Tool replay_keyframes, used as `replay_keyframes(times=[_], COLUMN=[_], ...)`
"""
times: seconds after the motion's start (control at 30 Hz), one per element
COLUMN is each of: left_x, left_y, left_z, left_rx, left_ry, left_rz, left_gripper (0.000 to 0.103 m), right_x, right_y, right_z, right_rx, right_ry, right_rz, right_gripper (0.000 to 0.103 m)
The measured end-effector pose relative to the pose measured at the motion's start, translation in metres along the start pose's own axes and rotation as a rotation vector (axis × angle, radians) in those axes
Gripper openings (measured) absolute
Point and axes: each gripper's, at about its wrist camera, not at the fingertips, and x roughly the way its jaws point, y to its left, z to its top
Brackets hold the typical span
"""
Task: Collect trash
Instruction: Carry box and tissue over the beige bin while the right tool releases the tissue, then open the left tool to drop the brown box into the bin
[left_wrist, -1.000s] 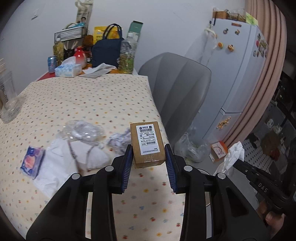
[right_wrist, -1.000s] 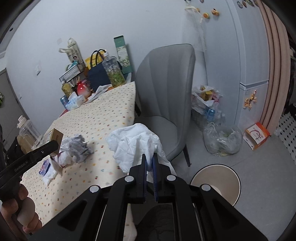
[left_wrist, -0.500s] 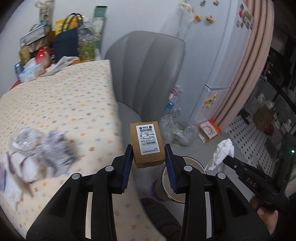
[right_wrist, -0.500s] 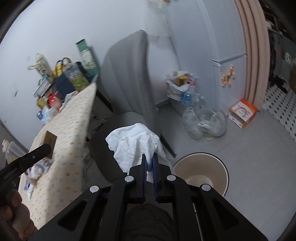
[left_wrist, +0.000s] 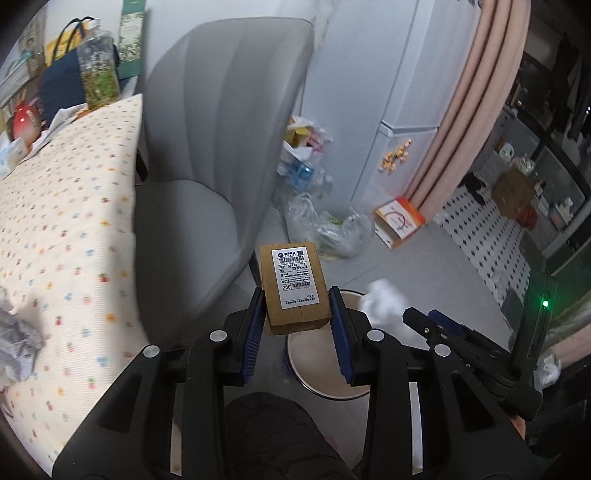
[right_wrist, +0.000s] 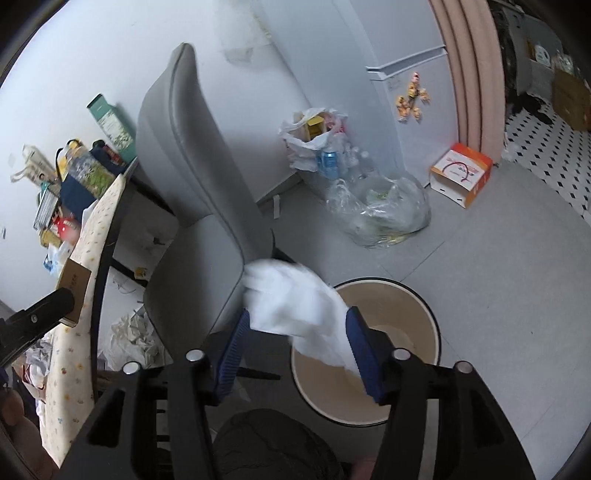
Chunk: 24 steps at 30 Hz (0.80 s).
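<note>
My left gripper (left_wrist: 297, 317) is shut on a small cardboard box (left_wrist: 293, 286) with a white shipping label, held above the round beige trash bin (left_wrist: 325, 373) on the floor. My right gripper (right_wrist: 297, 334) is open, and a crumpled white tissue (right_wrist: 295, 306) is blurred between its jaws, over the same trash bin (right_wrist: 402, 321). In the left wrist view the tissue (left_wrist: 384, 304) and the right gripper (left_wrist: 436, 325) show at the right. The box (right_wrist: 74, 280) shows at the left of the right wrist view. More crumpled trash (left_wrist: 18, 341) lies on the table.
A grey chair (left_wrist: 207, 155) stands between the dotted tablecloth table (left_wrist: 55, 206) and the bin. Plastic bags of bottles (right_wrist: 380, 206), an orange and white carton (right_wrist: 461, 173) and a white fridge (left_wrist: 391, 92) are beyond. Papers (right_wrist: 133, 332) lie under the chair.
Both grippers have swung from the table over to the trash bin. The right gripper has opened and the tissue is slipping out. The left gripper still grips the box.
</note>
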Motion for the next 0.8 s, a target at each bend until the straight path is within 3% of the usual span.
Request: replay_keyframes(times=[0.17, 0.27, 0.43, 0.6, 0.63, 0.67, 0.73, 0.8], left_x=[0.014, 0.022, 0.035, 0.047, 0.048, 0.049, 0.044, 0.035], left_y=[-0.015, -0.026, -0.053, -0.080, -0.083, -0.086, -0.087, -0.085], left_z=[-0.001, -0.001, 0.000, -0.001, -0.001, 0.000, 0.001, 0.002], left_rx=[0.017, 0.043, 0.081, 0.107, 0.107, 0.106, 0.107, 0.112], left_ry=[0.038, 0.060, 0.094, 0.128, 0.134, 0.140, 0.114, 0.074], left_rz=[-0.016, -0.034, -0.080, -0.130, -0.142, -0.157, -0.144, -0.109], left_gripper=[0.035, 0.035, 0.035, 0.035, 0.040, 0.057, 0.077, 0.085], right_x=[-0.004, -0.017, -0.050, -0.078, -0.083, -0.087, -0.094, -0.098], right_y=[-0.025, -0.036, -0.061, -0.083, -0.085, -0.086, -0.088, -0.086], right_z=[-0.003, -0.005, -0.010, -0.010, -0.010, -0.009, -0.008, -0.008], right_rx=[0.043, 0.064, 0.105, 0.137, 0.139, 0.139, 0.136, 0.133], right_ry=[-0.005, -0.037, -0.096, -0.134, -0.143, -0.149, -0.165, -0.175], right_rz=[-0.028, -0.059, -0.136, -0.177, -0.181, -0.183, -0.184, -0.181], right_gripper=[0.057, 0.073, 0.086, 0.088, 0.088, 0.089, 0.089, 0.090])
